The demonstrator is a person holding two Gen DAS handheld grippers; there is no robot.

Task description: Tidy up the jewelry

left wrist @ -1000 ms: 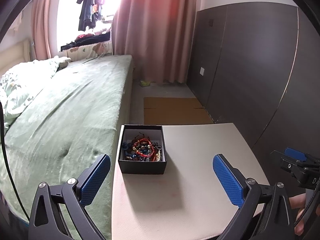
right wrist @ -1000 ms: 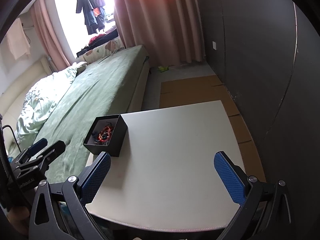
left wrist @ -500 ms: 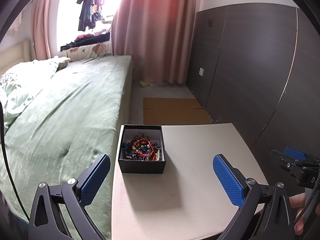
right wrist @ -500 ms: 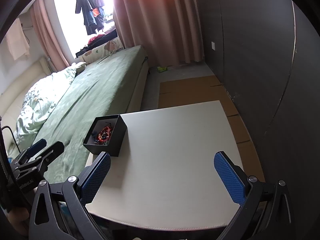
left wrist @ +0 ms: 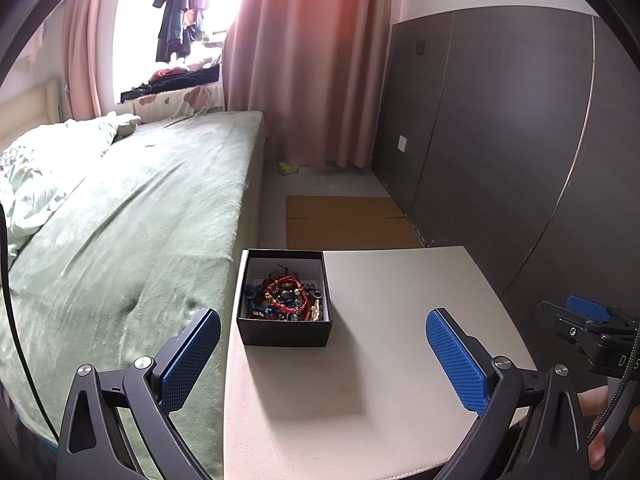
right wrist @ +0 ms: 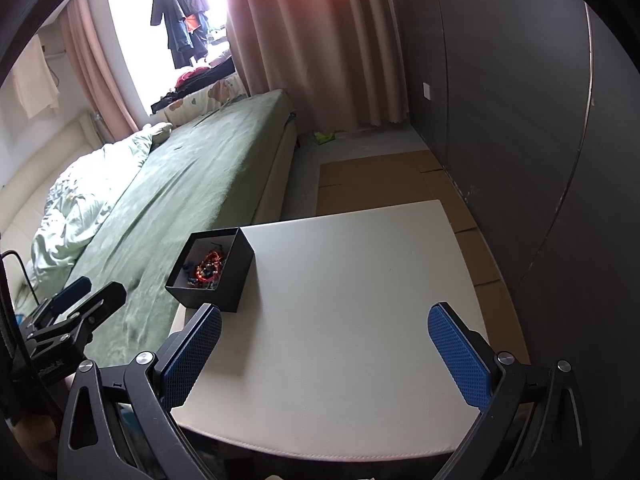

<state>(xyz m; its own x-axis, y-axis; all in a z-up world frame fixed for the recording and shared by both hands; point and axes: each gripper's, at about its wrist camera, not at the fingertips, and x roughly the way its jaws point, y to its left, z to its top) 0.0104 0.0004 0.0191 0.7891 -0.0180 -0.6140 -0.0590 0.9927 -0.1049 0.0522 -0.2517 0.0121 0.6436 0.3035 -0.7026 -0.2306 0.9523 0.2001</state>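
A small black box (left wrist: 285, 334) (right wrist: 236, 280) stands at the left edge of a white table (left wrist: 380, 380) (right wrist: 360, 300). Inside it lies a tangle of jewelry (left wrist: 285, 296) (right wrist: 208, 268): red cords and blue and dark beads. My left gripper (left wrist: 322, 356) hangs open over the table's near side, just short of the box, with nothing between its blue pads. My right gripper (right wrist: 324, 356) is open too, over the table's front half, to the right of the box. Each gripper shows at the edge of the other's view.
A bed with a green cover (left wrist: 120, 240) runs along the table's left side. Dark wardrobe panels (left wrist: 500, 140) close off the right. Flattened cardboard (left wrist: 344, 220) lies on the floor beyond the table, before pink curtains (left wrist: 312, 60). A person's hand (left wrist: 600, 420) holds the right gripper.
Both grippers have drifted only slightly; the box sits a touch lower in the right wrist view. Nothing was taken hold of or let go.
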